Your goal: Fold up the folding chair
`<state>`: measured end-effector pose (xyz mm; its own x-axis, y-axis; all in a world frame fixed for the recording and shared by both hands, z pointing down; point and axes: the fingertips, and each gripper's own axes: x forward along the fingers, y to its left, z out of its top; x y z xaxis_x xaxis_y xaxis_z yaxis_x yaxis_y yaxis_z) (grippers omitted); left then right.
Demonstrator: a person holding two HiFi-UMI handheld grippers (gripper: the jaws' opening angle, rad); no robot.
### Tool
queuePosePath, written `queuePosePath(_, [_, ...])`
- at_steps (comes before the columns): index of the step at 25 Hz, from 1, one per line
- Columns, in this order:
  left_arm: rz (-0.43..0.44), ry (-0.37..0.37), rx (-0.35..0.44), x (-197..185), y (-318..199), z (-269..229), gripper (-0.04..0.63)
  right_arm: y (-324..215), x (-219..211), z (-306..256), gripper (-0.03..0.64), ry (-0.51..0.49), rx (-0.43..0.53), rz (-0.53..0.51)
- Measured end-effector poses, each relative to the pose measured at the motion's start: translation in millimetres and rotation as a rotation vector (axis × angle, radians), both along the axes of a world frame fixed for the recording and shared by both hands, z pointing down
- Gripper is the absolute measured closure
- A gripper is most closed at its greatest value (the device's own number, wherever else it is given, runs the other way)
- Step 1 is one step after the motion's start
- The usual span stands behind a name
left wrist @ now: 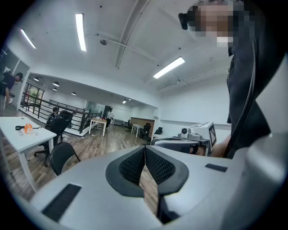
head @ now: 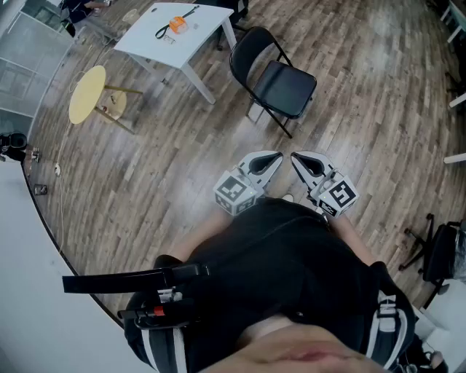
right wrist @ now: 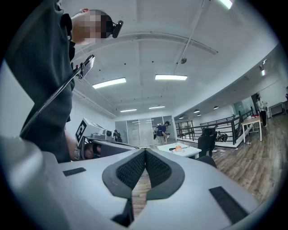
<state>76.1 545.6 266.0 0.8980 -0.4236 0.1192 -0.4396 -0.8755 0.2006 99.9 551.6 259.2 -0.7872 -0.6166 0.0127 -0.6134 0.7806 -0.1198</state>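
Head view has the black folding chair with padded seat and metal frame (head: 275, 80) standing open on the wood-plank floor (head: 182, 153), near the white table (head: 204, 22) and well apart from the left gripper (head: 277, 156) and right gripper (head: 295, 156), both held close to the person. Both are pinched closed on nothing, so I'd say walk up, open the jaws first, then steady the backrest with one and tip the seat's front edge up with the other. The left gripper view only catches the chair low at its left edge, but shows the ribbed pads (left wrist: 132, 166) pressed together, which the head view can't.
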Motion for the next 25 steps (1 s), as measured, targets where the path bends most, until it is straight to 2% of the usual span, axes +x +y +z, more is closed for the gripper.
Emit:
queuePosePath(15, [0.012, -0.017, -0.004, 8, 5, 4, 0.589, 6, 11, 3, 0.607, -0.003, -0.015, 0.014])
queuePosePath(25, [0.002, -0.023, 0.008, 5, 1, -3, 0.589, 3, 12, 1, 0.607, -0.003, -0.01, -0.017])
